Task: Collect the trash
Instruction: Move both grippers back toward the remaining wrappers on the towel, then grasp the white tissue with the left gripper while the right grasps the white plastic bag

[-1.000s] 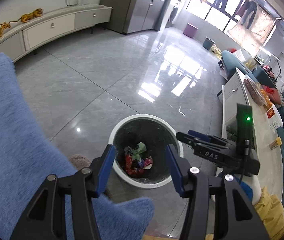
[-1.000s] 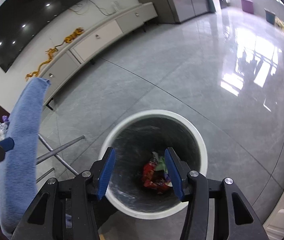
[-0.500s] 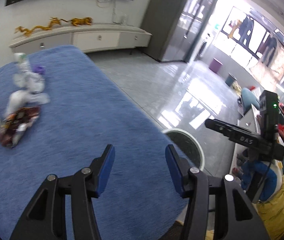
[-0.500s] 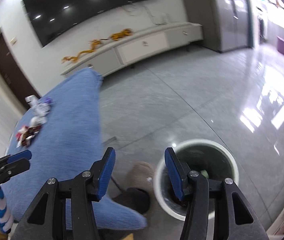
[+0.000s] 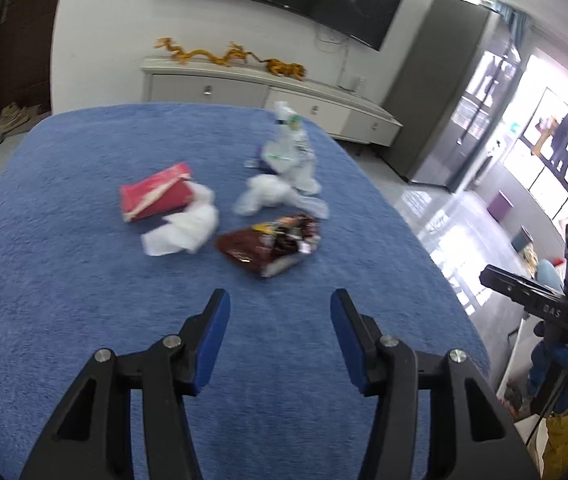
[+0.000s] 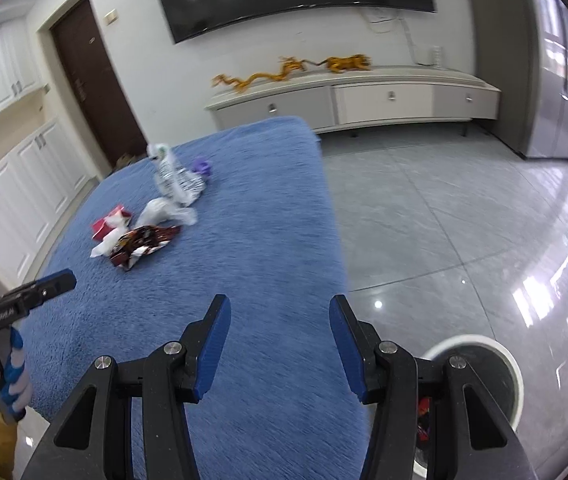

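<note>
**Blue tabletop, next pick pending**

Blue plush tabletop [image 5: 84, 320] carries the trash: a brown snack wrapper [image 5: 272, 246] nearest, tissues and a red packet beyond it. Both the left hand-held gripper [image 5: 280, 332] and right hand-held gripper [image 6: 280, 340] hover half-open, empty. Next: reach the wrapper, close, carry to the bin [image 6: 512, 372] beside the tabletop.

Trash cluster on blue cloth, bin on floor.
Red flat packet [image 5: 155, 197] lies left, crumpled white tissue [image 5: 186, 233] touching its near edge. Dark brown snack wrapper [image 5: 271, 243], torn open and flattened, sits just right of the tissue. Behind it a white crumpled plastic bag [image 5: 269, 195], then a clear crushed bottle [image 5: 291, 149] standing roughly upright. White-rimmed trash bin [image 6: 504, 364] stands on grey tile, well apart from the cluster, some red trash inside.
</note>
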Tool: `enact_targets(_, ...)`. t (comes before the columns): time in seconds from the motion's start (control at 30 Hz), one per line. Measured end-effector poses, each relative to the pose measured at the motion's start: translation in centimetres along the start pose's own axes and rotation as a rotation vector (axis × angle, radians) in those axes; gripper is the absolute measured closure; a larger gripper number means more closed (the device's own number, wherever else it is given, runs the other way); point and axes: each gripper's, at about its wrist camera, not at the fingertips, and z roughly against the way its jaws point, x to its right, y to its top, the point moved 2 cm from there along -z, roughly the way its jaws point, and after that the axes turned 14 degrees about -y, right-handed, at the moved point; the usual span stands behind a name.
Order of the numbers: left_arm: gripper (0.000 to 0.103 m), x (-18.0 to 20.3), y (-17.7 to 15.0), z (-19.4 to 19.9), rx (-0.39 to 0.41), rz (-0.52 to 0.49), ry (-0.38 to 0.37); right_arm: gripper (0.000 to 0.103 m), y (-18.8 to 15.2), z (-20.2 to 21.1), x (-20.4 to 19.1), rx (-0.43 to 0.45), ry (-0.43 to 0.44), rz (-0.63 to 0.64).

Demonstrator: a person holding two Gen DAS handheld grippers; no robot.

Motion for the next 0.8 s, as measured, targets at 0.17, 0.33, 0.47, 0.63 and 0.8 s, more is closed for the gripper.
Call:
enact_targets(0.17,0.053,-3.2,1.3,0.1,0.029,0.044,0.039,0.054,2.3,-2.2,-3.7,0.006,0.049,0.073)
enact_targets(0.33,0.053,-5.5,3.1,-1.5,0.031,0.054,0.059,0.054,5.8,-4.2,-8.2,0.041,0.113,0.148)
enact_targets(0.47,0.053,-6.9,4.1,-3.5,0.010,0.061,0.058,0.054,8.6,-6.7,-11.6,0.061,0.161,0.183)
enact_targets(0.63,0.053,-7.9,4.6,-5.4,-0.014,0.079,0.063,0.054,11.2,-10.3,-14.5,0.057,0.205,0.181)
enact_targets(0.8,0.057,-8.6,4.6,-6.5,-0.023,0.080,0.072,0.054,12.0,-13.6,-15.8,0.024,0.216,0.171)
